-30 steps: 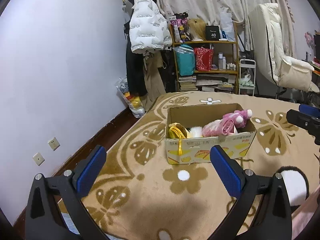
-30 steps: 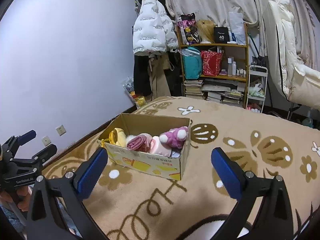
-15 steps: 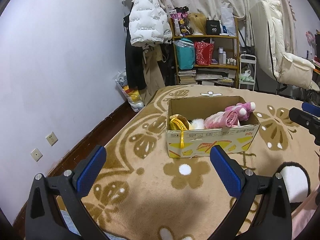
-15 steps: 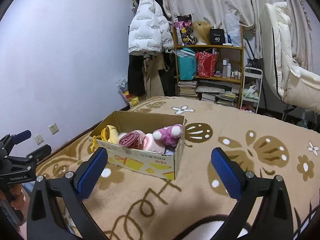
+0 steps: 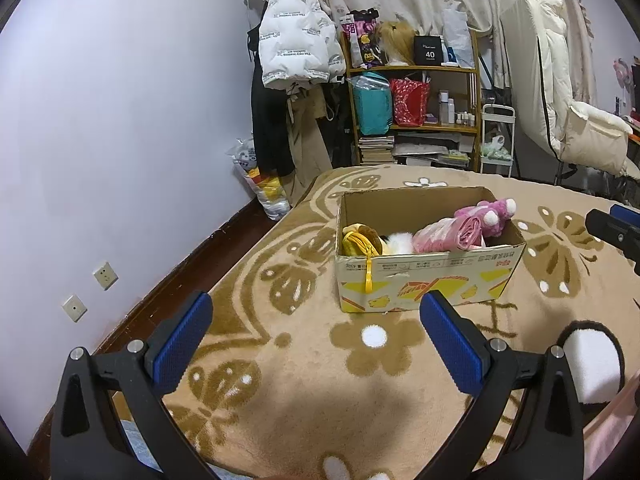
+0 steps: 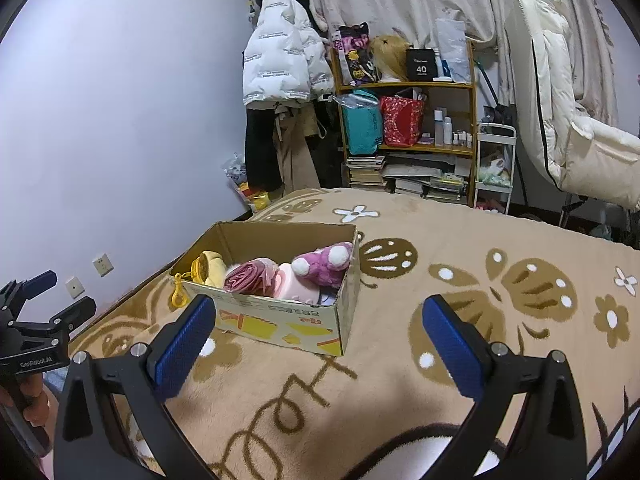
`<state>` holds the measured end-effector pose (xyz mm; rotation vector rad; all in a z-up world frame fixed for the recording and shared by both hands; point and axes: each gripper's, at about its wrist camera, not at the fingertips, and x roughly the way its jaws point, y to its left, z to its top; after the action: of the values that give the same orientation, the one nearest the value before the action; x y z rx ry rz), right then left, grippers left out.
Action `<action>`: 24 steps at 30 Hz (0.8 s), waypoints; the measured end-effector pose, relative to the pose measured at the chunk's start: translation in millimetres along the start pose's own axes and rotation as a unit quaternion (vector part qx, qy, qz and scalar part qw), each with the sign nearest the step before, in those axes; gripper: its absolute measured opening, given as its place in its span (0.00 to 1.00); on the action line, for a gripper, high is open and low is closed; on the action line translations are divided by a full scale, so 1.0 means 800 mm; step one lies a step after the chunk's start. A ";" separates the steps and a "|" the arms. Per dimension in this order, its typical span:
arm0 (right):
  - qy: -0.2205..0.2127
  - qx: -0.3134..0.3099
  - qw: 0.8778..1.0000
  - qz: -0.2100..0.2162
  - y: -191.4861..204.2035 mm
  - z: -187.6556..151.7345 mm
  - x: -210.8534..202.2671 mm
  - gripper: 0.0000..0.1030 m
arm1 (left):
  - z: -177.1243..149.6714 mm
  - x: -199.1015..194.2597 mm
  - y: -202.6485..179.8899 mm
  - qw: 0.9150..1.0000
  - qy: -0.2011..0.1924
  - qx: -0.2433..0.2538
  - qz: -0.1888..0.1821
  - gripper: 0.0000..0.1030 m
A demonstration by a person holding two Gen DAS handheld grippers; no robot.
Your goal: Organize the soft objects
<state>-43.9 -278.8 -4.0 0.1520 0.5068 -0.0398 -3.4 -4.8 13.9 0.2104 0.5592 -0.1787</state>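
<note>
A cardboard box [image 5: 424, 284] stands on a tan patterned blanket [image 5: 304, 368]; it also shows in the right wrist view [image 6: 280, 320]. Inside lie a yellow plush [image 5: 360, 240], a white fluffy toy [image 5: 398, 242], a pink roll [image 5: 448, 236] and a purple plush [image 5: 490, 216]. My left gripper [image 5: 316, 336] is open and empty, short of the box's front. My right gripper [image 6: 318, 332] is open and empty, near the box's right front corner. A yellow strap [image 5: 368, 276] hangs over the box's front wall.
A shelf [image 5: 412, 96] full of bags, books and bottles stands at the back. A white jacket [image 5: 296, 48] hangs beside it. A cream recliner [image 5: 568, 120] is at the right. The lilac wall [image 5: 120, 120] and dark floor strip run along the left.
Both grippers have risen and drawn back slightly, so the box sits lower and a bit farther in view. Both stay open and empty.
</note>
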 end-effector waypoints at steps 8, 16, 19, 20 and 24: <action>0.004 0.007 1.000 0.000 -0.005 -0.002 0.002 1.00 | 0.000 0.005 0.001 1.000 0.008 -0.005 -0.003 0.99; 0.005 0.004 1.000 -0.002 -0.004 -0.003 0.002 1.00 | 0.001 0.007 0.003 1.000 0.009 -0.007 -0.007 0.99; 0.005 0.004 1.000 -0.004 -0.004 -0.003 0.002 1.00 | -0.001 0.010 -0.002 1.000 0.016 -0.003 -0.015 0.99; 0.004 0.004 1.000 -0.004 -0.005 -0.003 0.002 1.00 | -0.001 0.010 -0.004 1.000 0.017 0.000 -0.013 0.99; 0.005 0.001 1.000 -0.005 -0.006 -0.003 0.001 1.00 | -0.002 0.009 -0.008 1.000 0.016 0.002 -0.010 0.99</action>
<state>-44.7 -283.2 -6.9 0.1526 0.5177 -0.0489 0.4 -11.5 7.5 0.2123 0.5933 -0.1958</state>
